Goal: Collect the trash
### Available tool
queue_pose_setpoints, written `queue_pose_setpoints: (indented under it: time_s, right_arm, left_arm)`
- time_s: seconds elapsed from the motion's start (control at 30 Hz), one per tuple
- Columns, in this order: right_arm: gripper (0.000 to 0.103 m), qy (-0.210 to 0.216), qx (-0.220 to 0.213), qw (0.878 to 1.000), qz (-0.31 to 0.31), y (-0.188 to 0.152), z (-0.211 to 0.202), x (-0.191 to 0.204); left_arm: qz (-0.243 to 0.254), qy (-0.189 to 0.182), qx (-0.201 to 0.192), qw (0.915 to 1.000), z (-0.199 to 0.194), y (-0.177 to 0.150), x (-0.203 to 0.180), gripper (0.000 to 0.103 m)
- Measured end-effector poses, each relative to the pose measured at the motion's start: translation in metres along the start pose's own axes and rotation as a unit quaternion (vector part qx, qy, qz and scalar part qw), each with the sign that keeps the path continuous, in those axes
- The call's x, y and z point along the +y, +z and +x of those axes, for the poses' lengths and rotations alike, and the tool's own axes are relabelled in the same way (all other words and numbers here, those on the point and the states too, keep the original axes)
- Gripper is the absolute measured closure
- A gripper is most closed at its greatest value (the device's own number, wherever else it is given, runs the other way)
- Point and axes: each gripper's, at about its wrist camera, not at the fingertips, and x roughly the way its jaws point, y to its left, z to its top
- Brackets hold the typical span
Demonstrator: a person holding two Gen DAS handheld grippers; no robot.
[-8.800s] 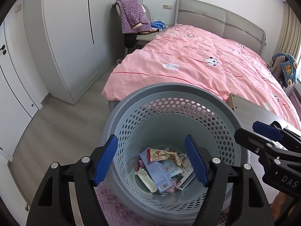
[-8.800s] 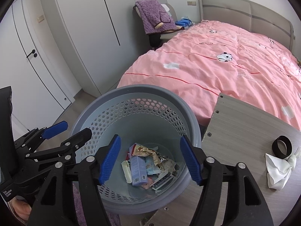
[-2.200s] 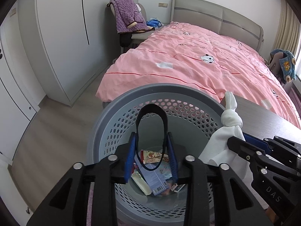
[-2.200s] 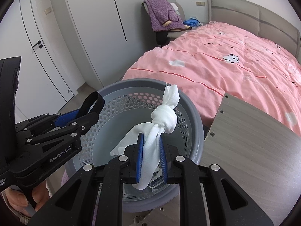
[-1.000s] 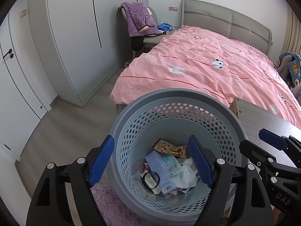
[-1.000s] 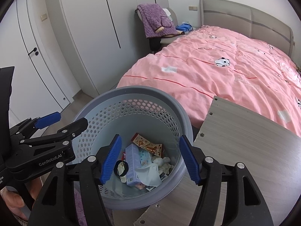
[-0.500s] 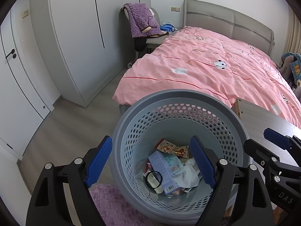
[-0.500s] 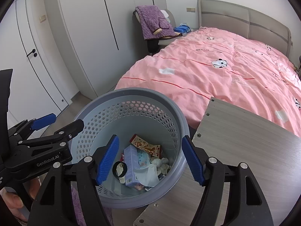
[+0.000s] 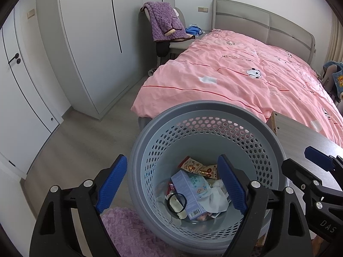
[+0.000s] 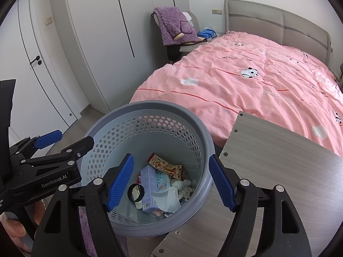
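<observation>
At the far left a white wardrobe [image 9: 90, 49] is standing against the wall, with a chair [image 9: 171, 42] draped in a purple blanket [image 9: 165, 24] beside it.

In the left wrist view, the left gripper [image 9: 172, 185] is hanging over the bin [image 9: 205, 113], its jaws standing wide apart with nothing between the pads. The left blue pad is sitting outside the bin's rim, over the floor and the purple rug [image 9: 128, 229]; the right pad is sitting over the bin's inside. The trash is lying on the bin's bottom, below and between the jaws, touching neither: a black ring [image 9: 176, 201] toward the left, a pale blue box [image 9: 188, 192] beside it, a red snack wrapper [image 9: 199, 167] behind, and crumpled white cloth [image 9: 215, 199] toward the right.

In the right wrist view, the left gripper is showing from the side at the left edge, a fingertip [image 10: 15, 229] of the person's hand below it. The right gripper [image 10: 171, 183] is also hanging over the bin [image 10: 148, 105], and its jaws have just been opening; they are standing apart and empty. Its left pad is sitting over the bin's inside, its right pad at the rim nearest the table [image 10: 278, 156]. The ring [image 10: 135, 192], box [image 10: 148, 185], wrapper [image 10: 166, 167] and cloth [image 10: 182, 185] are lying well below, between the two pads as seen.

To the right, the table is touching the bin's rim, and beyond both the bed [image 10: 257, 79] with its pink cover is filling the room's right side.
</observation>
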Motion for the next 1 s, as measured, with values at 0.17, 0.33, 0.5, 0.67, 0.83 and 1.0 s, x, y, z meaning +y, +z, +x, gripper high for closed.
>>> queue_pose_setpoints:
  time_s: [0.17, 0.33, 0.5, 0.67, 0.83, 1.0]
  right_arm:
    - [0.032, 0.000, 0.000, 1.000, 0.000, 0.0000, -0.0005, -0.0002]
    - [0.032, 0.000, 0.000, 1.000, 0.000, 0.0000, -0.0005, 0.0001]
    - [0.032, 0.000, 0.000, 1.000, 0.000, -0.0001, -0.0008, 0.0002]
    - [0.032, 0.000, 0.000, 1.000, 0.000, -0.0002, -0.0007, 0.0004]
    - [0.032, 0.000, 0.000, 1.000, 0.000, -0.0002, -0.0006, 0.0004]
    - [0.032, 0.000, 0.000, 1.000, 0.000, -0.0002, -0.0004, 0.0004]
  left_arm:
    - [-0.002, 0.001, 0.002, 1.0000, 0.0010, 0.0003, 0.0005, 0.021]
    - [-0.001, 0.000, 0.005, 1.0000, 0.0019, -0.0003, 0.0008, 0.021]
    - [-0.001, 0.001, 0.007, 1.0000, 0.0027, -0.0004, 0.0009, 0.021]
    - [-0.002, 0.002, 0.005, 1.0000, 0.0022, -0.0011, 0.0010, 0.021]
    - [-0.001, 0.008, 0.008, 0.9999, 0.0032, -0.0015, 0.0001, 0.021]
    - [-0.002, 0.008, 0.010, 0.9999, 0.0056, -0.0004, -0.0004, 0.021]
